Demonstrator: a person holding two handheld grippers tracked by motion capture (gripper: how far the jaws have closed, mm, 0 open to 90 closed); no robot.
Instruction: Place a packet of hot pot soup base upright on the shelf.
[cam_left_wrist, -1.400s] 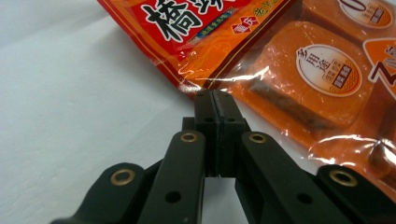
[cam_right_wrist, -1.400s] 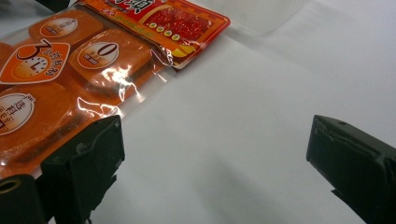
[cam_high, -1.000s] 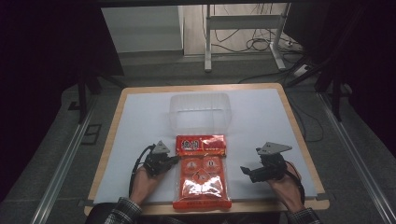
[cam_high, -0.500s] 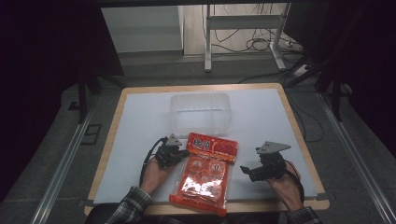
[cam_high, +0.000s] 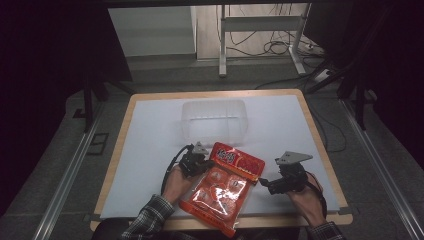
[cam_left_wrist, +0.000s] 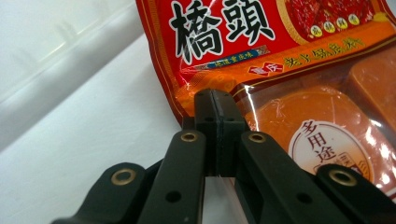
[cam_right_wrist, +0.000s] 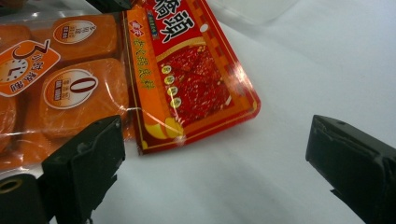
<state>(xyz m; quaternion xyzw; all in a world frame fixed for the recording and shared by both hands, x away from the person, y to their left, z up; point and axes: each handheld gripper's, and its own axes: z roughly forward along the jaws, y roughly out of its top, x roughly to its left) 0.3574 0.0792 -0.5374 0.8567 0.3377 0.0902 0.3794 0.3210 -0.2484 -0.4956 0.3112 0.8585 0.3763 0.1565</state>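
A red and orange snack packet (cam_high: 222, 186) with several orange blocks inside lies tilted on the white table top (cam_high: 150, 150) near the front edge. My left gripper (cam_high: 197, 162) is shut on the packet's left edge (cam_left_wrist: 187, 100), just below the red printed header. The packet's upper right corner (cam_right_wrist: 196, 79) lies in front of my right gripper (cam_high: 261, 183), which stands open just to the right of the packet, its jaws wide apart over bare table.
A clear plastic tub (cam_high: 214, 119) stands behind the packet, in the middle of the table. The table's wooden rim (cam_high: 320, 145) runs around the white surface. Beyond it are dark floor, a metal frame (cam_high: 260, 35) and cables.
The left gripper has dragged the packet's top end to the right and away, turning the packet from straight to tilted. The right gripper has stayed in place.
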